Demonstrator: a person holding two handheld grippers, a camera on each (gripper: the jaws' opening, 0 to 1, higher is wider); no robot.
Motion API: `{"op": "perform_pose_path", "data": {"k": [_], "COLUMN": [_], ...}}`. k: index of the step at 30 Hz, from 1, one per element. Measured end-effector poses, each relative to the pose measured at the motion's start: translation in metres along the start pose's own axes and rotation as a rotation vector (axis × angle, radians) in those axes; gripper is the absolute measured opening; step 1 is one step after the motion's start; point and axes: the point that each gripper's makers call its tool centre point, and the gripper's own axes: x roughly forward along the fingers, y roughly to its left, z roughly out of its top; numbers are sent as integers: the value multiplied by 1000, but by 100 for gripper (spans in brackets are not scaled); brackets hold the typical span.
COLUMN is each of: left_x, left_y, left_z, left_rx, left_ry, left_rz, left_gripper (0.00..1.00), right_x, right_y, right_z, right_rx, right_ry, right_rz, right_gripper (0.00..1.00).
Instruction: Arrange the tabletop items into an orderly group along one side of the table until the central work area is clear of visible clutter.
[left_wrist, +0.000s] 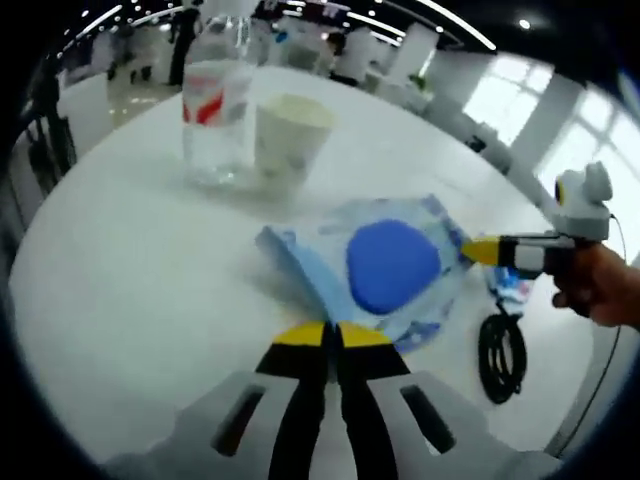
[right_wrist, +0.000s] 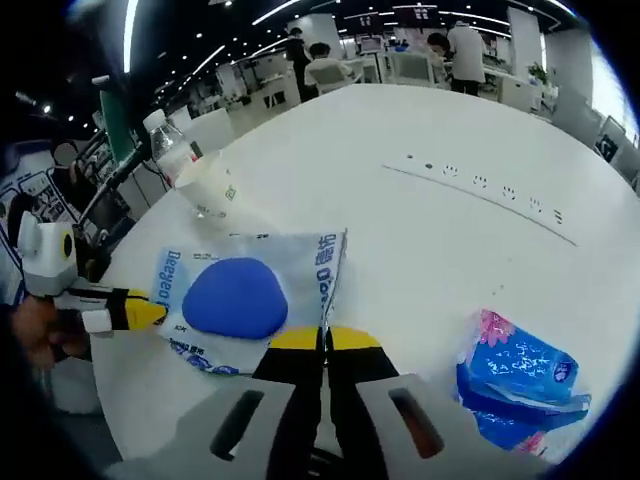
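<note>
Table: the white round table (left_wrist: 120, 260) carried everything; its far edge ran out of the left gripper view.
Wipes pack: a flat clear-and-blue pack (left_wrist: 385, 270) with a blue oval lid lay at the table's middle, its long axis running from one claw to the other.
Bottle: a clear water bottle (left_wrist: 215, 100) stood upright at the far side, cap cut off, just beside a white paper cup (left_wrist: 290, 135).
Tissue pack: a blue packet (right_wrist: 520, 375) lay near the right claw, well apart from the wipes pack.
Cable: a black coiled cable (left_wrist: 502, 355) lay by the table's edge, blurred.
Left claw: the left claw (left_wrist: 331, 335) was pressed together on the pack's near edge.
Right claw: the right claw (right_wrist: 322, 340), a hand (left_wrist: 600, 285) behind it, pinched the opposite edge.
</note>
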Motion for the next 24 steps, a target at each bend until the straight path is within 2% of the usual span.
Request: {"op": "perform_pose_path", "data": {"k": [4, 10, 14, 24], "left_x": [-1, -6, -6, -6], "left_y": [-2, -4, -7, -14], "left_z": [4, 17, 24, 35], "left_rx": [8, 13, 1, 4], "left_ry": [-7, -36, -54, -71], "left_rz": [-10, -10, -37, -44], "left_gripper": [0, 0, 0, 0], "right_x": [-11, -29, -41, -55], "right_y": [-1, 8, 6, 6], "right_z": [5, 12, 12, 2], "right_rx": [37, 0, 32, 78], "right_ry": [-43, -77, -99, -101], "right_rz": [-2, -18, -41, -73], "right_gripper": [0, 0, 0, 0]}}
